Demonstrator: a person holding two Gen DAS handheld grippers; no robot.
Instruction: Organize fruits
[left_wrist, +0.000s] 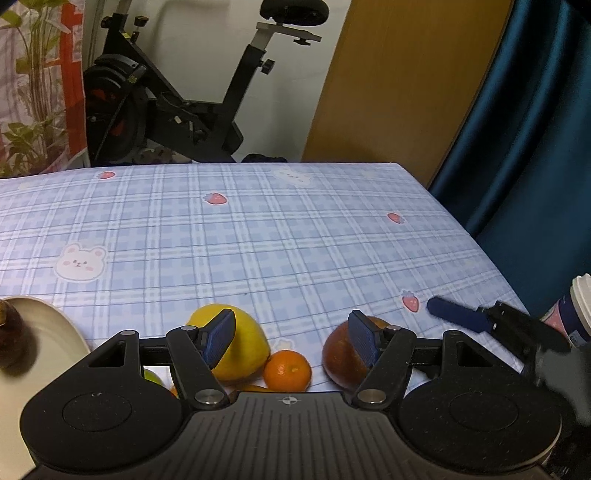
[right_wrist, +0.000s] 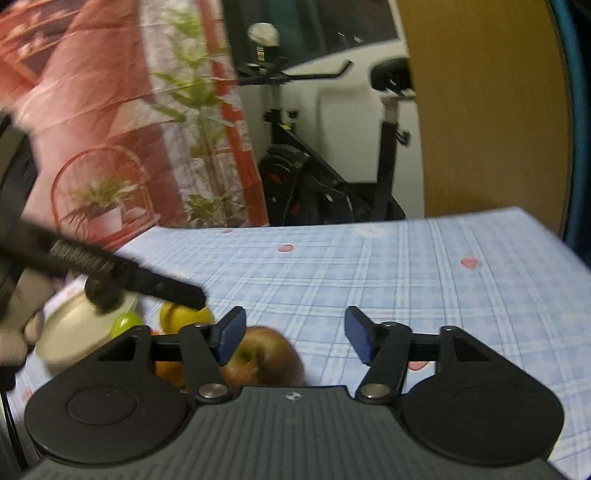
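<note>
In the left wrist view my left gripper (left_wrist: 291, 338) is open above a cluster of fruit: a yellow lemon (left_wrist: 243, 345) behind its left finger, a small orange mandarin (left_wrist: 287, 371) between the fingers, a reddish apple (left_wrist: 341, 356) behind its right finger. A cream plate (left_wrist: 55, 332) at left holds a dark brown fruit (left_wrist: 11, 332). My right gripper (right_wrist: 295, 338) is open and empty; the apple (right_wrist: 266, 356) lies by its left finger. The lemon (right_wrist: 181, 315), a green fruit (right_wrist: 123, 323) and the plate (right_wrist: 70, 332) sit further left. The right gripper's blue finger (left_wrist: 458, 314) shows at the left view's right edge.
The table has a blue plaid cloth (left_wrist: 258, 240) with its far edge and right edge in view. A paper cup (left_wrist: 576, 310) stands at the right edge. An exercise bike (left_wrist: 177, 110), plants and a blue curtain (left_wrist: 535, 147) stand beyond the table.
</note>
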